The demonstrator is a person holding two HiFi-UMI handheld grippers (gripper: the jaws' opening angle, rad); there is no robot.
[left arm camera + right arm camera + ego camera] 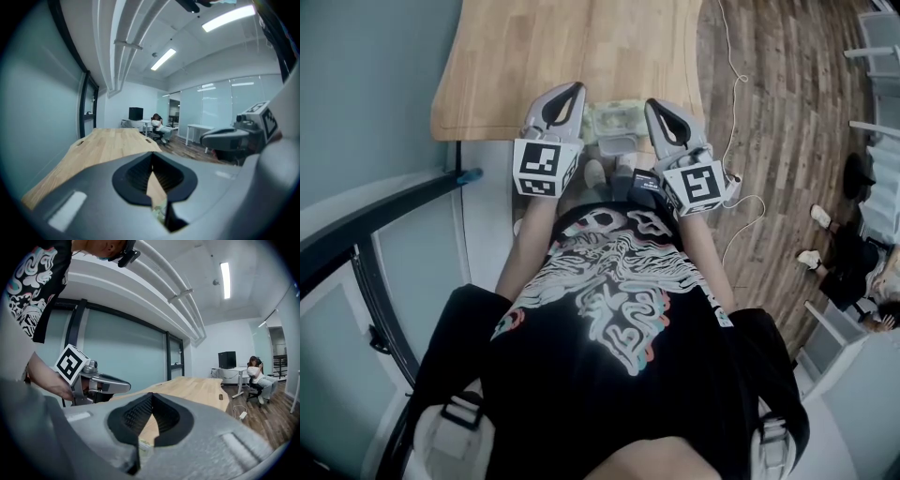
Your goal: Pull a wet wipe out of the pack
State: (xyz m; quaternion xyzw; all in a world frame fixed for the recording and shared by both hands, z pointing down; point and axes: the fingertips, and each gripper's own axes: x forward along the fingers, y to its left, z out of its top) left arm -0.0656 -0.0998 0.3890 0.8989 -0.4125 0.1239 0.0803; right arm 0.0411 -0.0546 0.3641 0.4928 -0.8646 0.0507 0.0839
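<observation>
The wet wipe pack (614, 122), pale green with a white lid, lies at the near edge of the wooden table (534, 56). My left gripper (573, 90) hovers just left of it and my right gripper (653, 105) just right of it, both pointing away from me. In the left gripper view the left gripper (152, 157) has its jaws meeting at the tips with nothing between them, and a sliver of the pack (160, 213) shows below. The right gripper (151, 395) is likewise shut and empty, with the pack's edge (144, 449) under it.
A glass partition with a dark frame (384, 216) runs along the left. A white cable (736, 112) trails over the wood floor to the right of the table. People sit at the far right (853, 272). A seated person (157, 126) and desks stand beyond the table.
</observation>
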